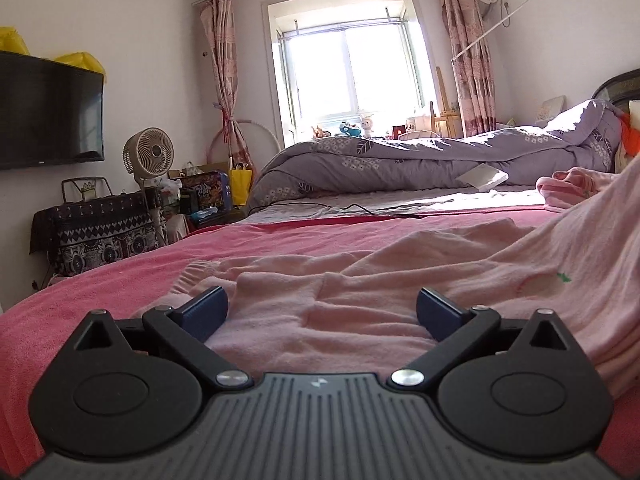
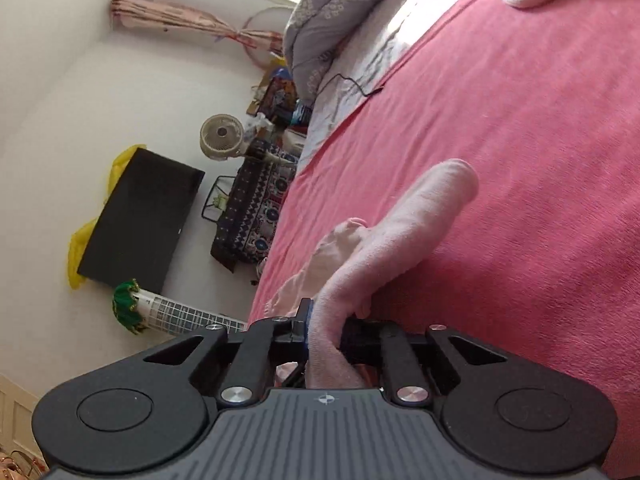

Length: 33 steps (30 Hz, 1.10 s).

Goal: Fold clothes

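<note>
My left tongs (image 1: 322, 312) are spread wide open, resting low over a pale pink garment (image 1: 360, 280) that lies rumpled on the pink bedspread (image 1: 100, 292). My right tongs (image 2: 324, 332) are closed tight on a fold of the same garment (image 2: 400, 232), lifting it off the bedspread. A purple quilt (image 1: 400, 156) is heaped on the far side of the bed.

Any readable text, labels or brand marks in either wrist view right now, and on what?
No words read in either view.
Left gripper housing: small emblem, no letters.
Right gripper housing: small crosshair-like emblem, no letters.
Printed box beside the fan: lettering too blurred.
TV: nothing legible.
</note>
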Available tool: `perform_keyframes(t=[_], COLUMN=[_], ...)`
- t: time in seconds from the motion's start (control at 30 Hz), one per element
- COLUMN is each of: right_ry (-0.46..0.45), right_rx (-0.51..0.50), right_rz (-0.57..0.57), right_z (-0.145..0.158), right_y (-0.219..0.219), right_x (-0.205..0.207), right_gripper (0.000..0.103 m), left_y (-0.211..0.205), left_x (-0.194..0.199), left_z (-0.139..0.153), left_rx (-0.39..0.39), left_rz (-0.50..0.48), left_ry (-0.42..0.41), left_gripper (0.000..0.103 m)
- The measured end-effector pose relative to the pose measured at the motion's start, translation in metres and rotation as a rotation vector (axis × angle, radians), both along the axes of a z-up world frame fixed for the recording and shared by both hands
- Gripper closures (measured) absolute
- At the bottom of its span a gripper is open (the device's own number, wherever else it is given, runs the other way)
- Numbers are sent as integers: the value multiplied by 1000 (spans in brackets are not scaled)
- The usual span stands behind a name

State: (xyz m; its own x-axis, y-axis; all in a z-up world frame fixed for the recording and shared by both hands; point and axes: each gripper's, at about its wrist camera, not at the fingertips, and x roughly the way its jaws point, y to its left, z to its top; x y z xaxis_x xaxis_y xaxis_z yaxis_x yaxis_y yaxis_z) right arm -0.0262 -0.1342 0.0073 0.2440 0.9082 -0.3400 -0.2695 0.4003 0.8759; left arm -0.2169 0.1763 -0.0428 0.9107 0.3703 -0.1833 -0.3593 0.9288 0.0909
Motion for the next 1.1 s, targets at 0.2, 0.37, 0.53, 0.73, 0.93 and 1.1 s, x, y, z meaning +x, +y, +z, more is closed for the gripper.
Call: perform_keyframes(t=[0.2, 0.37, 0.53, 0.73, 0.93, 1.1], right_ry=[-142, -161, -124, -296, -693, -1072], right_rx=[-106, -219, -14, 135, -292, -536], right_rz=[219, 420, 411, 375, 333, 515], right_z=[29, 2, -3, 38, 28, -20], right_y=[139, 267, 247, 187, 202, 218], right_x=[0, -6, -4, -1, -54, -140], right_gripper=[86, 56, 25, 2, 10, 4], left_y=[52, 86, 87, 96, 99, 85], left_x=[-68, -88, -88, -97, -116, -82], left_z=[10, -8, -7, -4, 19, 39], left_rx=[-254, -433, -416, -471, -459, -345], left_rz=[144, 199, 182, 211, 240, 138], left_ry=[-164, -154, -163, -234, -376, -334], left_gripper=[0, 1, 1, 1, 1, 1])
